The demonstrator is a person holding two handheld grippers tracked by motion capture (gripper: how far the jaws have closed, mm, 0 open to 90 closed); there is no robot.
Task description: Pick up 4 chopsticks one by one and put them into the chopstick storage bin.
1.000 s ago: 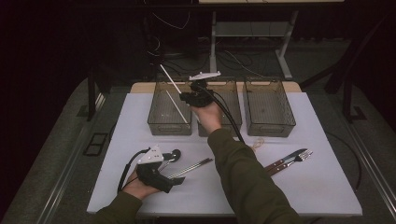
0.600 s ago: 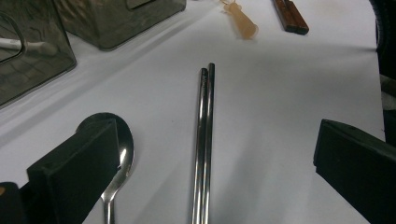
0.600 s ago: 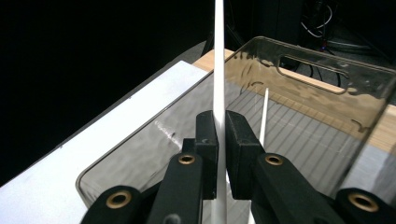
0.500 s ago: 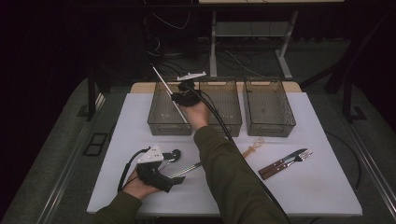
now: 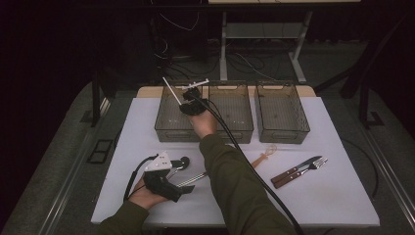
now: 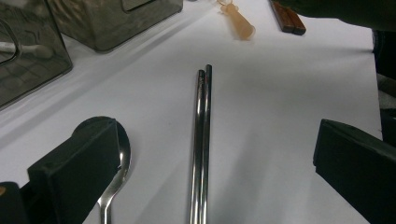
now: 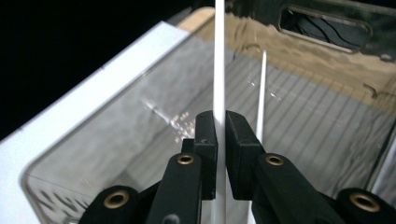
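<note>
- Left gripper (image 5: 169, 182): jaws spread wide and holding nothing, resting near the table's front edge; metal chopsticks (image 6: 201, 140) lie between the jaws, long axis pointing away.
- Right gripper (image 7: 220, 135): clenched on the white chopstick (image 7: 219, 56), tilted over the left bin (image 5: 171, 128); a second white chopstick (image 7: 261, 88) lies inside.

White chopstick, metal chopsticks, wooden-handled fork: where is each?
White chopstick (image 7: 219, 56), right gripper view, on its shaft above the jaws.
Metal chopsticks (image 6: 201, 140), left gripper view, mid-length of the pair.
Wooden-handled fork (image 5: 317, 163), high view, on its metal head.
</note>
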